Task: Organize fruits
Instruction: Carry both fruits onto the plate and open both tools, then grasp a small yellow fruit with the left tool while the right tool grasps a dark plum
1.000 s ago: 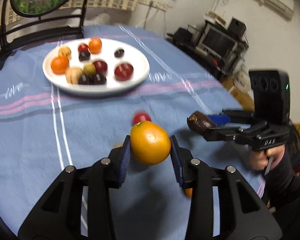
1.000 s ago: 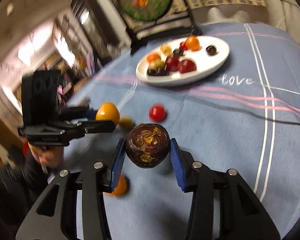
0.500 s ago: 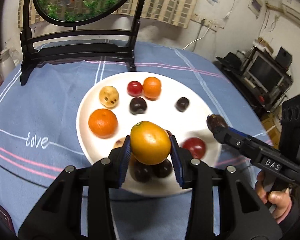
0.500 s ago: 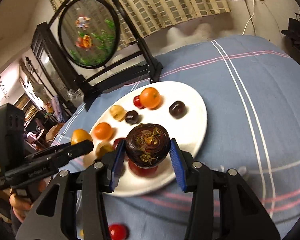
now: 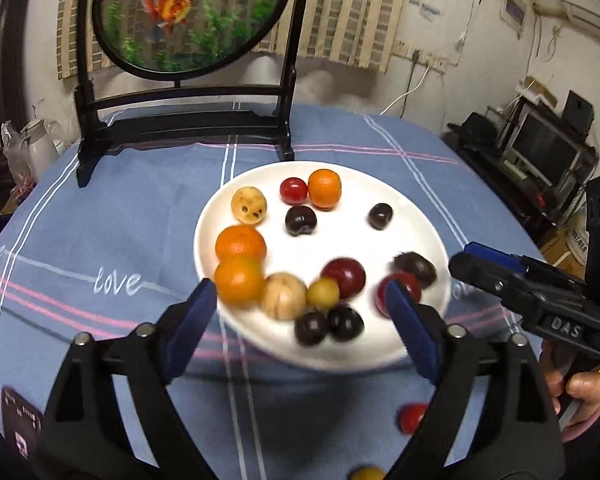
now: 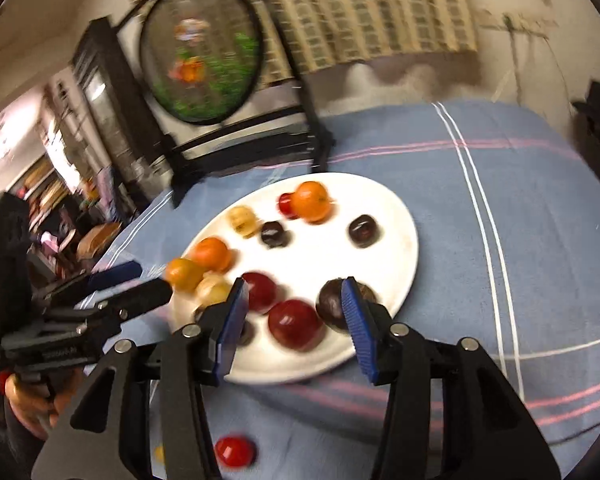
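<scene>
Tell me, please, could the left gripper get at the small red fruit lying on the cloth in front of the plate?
Probably yes. The left gripper has its jaws opening with nothing between them, and the small red fruit lies bare on the tablecloth, apart from the plate; the gripper would have to draw back and down.

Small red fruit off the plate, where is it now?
The small red fruit lies on the blue tablecloth, short of the white plate's near rim: bottom centre-left in the right wrist view, lower right in the left wrist view, with a yellow fruit nearby.
</scene>
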